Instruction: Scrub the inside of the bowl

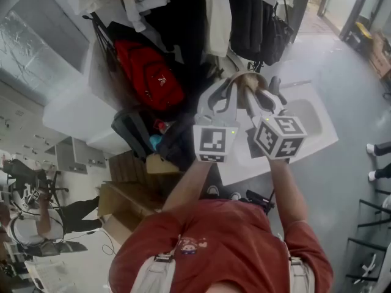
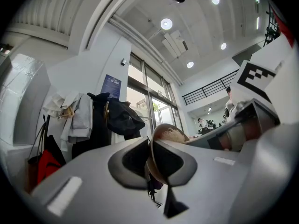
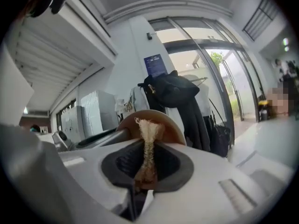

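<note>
The left gripper [image 2: 152, 160] has its jaws drawn narrow onto the rim of the brown bowl [image 2: 159, 130], holding it up in the air in front of the person; the right gripper [image 3: 147, 166] has its jaws clamped on a straw-coloured fibre scrubber [image 3: 148, 136]; the scrubber's tip lies against the inside of the bowl; coats [image 3: 175, 94] hang behind.
</note>
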Demonstrator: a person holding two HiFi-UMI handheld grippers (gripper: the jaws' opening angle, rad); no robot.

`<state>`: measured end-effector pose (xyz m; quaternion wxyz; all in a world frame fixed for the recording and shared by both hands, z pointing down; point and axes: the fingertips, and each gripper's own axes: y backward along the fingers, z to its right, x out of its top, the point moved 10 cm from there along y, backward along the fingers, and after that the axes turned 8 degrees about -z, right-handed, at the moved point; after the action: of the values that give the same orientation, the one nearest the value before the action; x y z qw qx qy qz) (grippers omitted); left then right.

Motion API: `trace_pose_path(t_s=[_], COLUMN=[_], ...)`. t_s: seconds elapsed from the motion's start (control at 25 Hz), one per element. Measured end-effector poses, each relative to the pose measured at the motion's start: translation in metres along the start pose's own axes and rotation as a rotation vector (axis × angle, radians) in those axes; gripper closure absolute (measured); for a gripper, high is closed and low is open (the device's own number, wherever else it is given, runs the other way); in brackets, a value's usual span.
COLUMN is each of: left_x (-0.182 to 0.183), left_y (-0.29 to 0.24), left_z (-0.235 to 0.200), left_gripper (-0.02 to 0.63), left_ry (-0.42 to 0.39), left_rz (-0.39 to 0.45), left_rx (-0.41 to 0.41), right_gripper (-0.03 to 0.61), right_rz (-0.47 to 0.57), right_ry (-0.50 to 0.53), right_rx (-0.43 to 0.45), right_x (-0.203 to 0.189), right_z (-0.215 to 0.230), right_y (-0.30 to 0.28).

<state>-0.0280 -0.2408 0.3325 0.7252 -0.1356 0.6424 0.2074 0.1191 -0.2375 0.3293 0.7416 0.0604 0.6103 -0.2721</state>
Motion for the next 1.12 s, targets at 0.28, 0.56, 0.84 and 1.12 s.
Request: trace_pose_path(t_s=[0.28, 0.56, 0.84, 1.12], left_x=[-0.003, -0.005, -0.012, -0.037], left_y=[0.0, -0.003, -0.001, 0.0], left_z=[0.002, -0.001, -0.007, -0.014], left_gripper=[0.579, 0.581, 0.591, 0.592], left_ry=[-0.007, -0.003, 0.007, 0.033], left_rz=[-0.016, -0.039, -0.072, -0.154], left_rx=[-0.01, -0.01, 0.023, 0.047], right_gripper=[0.528, 0.528, 0.528, 0.529], right_rz=[-0.023, -0.005, 0.059, 0.1], right_ry=[0.413, 0.424, 0.436, 0.431], right_rx=[-0.159, -0.159, -0.128, -0.121], right_x=[-0.005, -0.008, -0.011, -0.013], right_z=[-0.017, -0.017, -0.023, -0.028], right_y=[-0.002, -0.003, 0.005, 0.01])
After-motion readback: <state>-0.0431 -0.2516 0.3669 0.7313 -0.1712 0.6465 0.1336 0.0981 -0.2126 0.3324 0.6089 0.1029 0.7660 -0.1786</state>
